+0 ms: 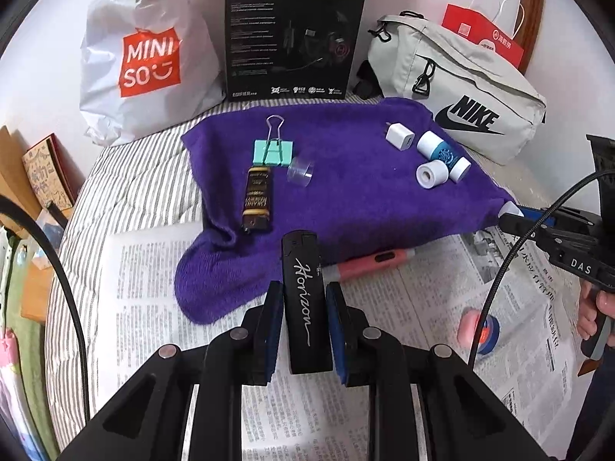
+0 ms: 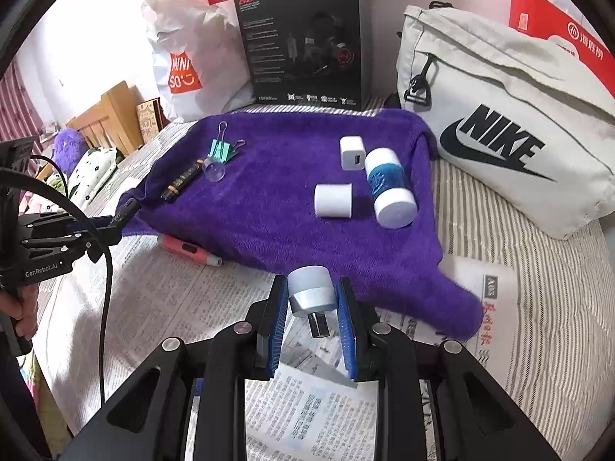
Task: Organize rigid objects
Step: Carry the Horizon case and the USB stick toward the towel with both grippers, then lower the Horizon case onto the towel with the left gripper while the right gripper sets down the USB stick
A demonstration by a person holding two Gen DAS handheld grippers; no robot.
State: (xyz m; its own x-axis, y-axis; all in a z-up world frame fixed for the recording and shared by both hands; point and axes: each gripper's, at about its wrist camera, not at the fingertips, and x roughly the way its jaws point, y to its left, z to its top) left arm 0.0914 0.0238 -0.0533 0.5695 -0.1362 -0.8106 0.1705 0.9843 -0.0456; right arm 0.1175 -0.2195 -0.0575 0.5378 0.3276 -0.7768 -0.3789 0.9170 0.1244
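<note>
My left gripper (image 1: 303, 303) is shut on a black lighter marked "Horizon" (image 1: 305, 299), held over the newspaper at the near edge of the purple towel (image 1: 346, 199). My right gripper (image 2: 312, 299) is shut on a small white and silver USB light (image 2: 310, 292), just before the towel's (image 2: 288, 199) near edge. On the towel lie a green binder clip (image 1: 273, 151), a dark gold bar (image 1: 258, 201), a clear cap (image 1: 300, 171), a white charger (image 1: 399, 136), a white and blue bottle (image 2: 388, 186) and a white cylinder (image 2: 333, 200). A pink pen (image 2: 190, 249) lies on the newspaper.
A Miniso bag (image 1: 150, 57), a black headset box (image 1: 292, 34), a Nike bag (image 2: 499, 130) and a red paper bag (image 1: 484, 34) stand behind the towel. A pink and blue tape roll (image 1: 480, 332) lies on the newspaper (image 1: 403, 330). Striped bedding (image 2: 538, 288) surrounds it.
</note>
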